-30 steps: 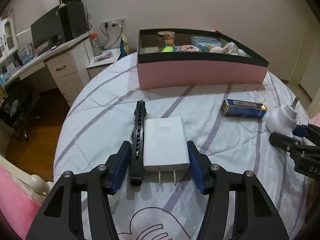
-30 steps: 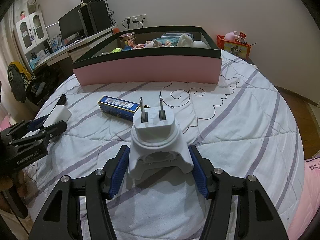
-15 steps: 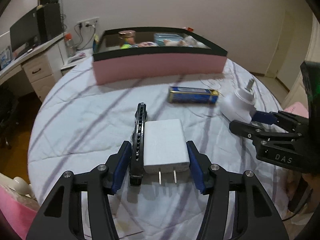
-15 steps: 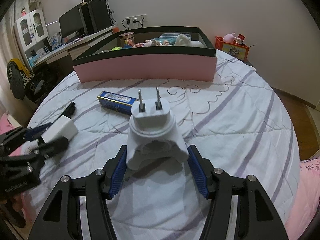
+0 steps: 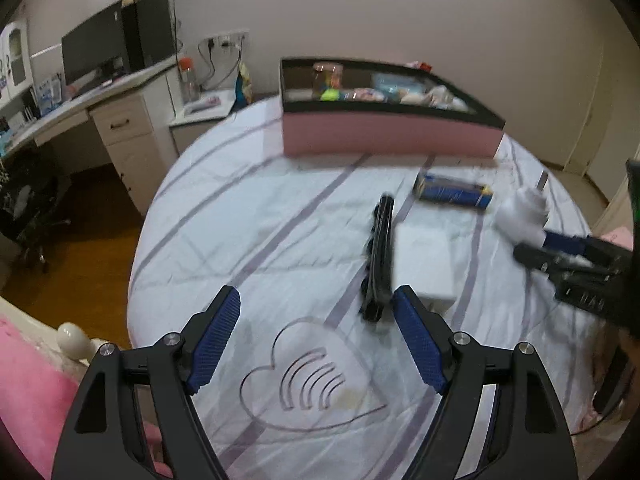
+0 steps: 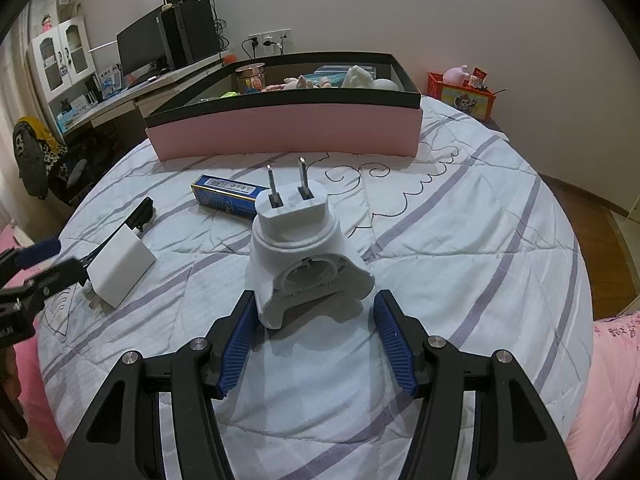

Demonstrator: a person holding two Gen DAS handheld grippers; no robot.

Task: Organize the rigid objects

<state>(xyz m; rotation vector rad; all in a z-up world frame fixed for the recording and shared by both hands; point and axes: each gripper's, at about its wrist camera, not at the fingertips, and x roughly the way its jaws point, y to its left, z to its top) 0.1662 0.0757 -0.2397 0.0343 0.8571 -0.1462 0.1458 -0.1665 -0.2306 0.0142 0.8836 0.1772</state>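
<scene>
Roughly midway, judging by what lies where. Pink box with black rim [image 6: 280, 128], upper centre of the right wrist view, already holds several items: a jar, a plush toy, pale figures, a clear case. Not every item inside can be identified.

Four rigid objects remain on the striped bedspread [image 6: 460, 240], none boxed yet:
- white plug adapter [image 6: 308, 252], centre of the right wrist view, prongs pointing up and away.
- white USB charger block [image 5: 424, 260], right of centre in the left wrist view.
- black hair clip [image 5: 378, 256], lying just beside the charger's left edge, touching or nearly so.
- blue and gold carton [image 6: 228, 196], between the adapter and the box.

Right gripper [image 6: 316, 320]: blue pads sit at the adapter's base on both flanks; left pad looks to be touching, right pad shows a thin gap, so a firm clamp cannot be confirmed.

Left gripper [image 5: 316, 320]: jaws opening, nothing between them; charger and clip lie beyond its right finger, resting on the bedspread. Frame is motion-blurred.

Left to do, by my estimate: all four loose items into the box.
</scene>
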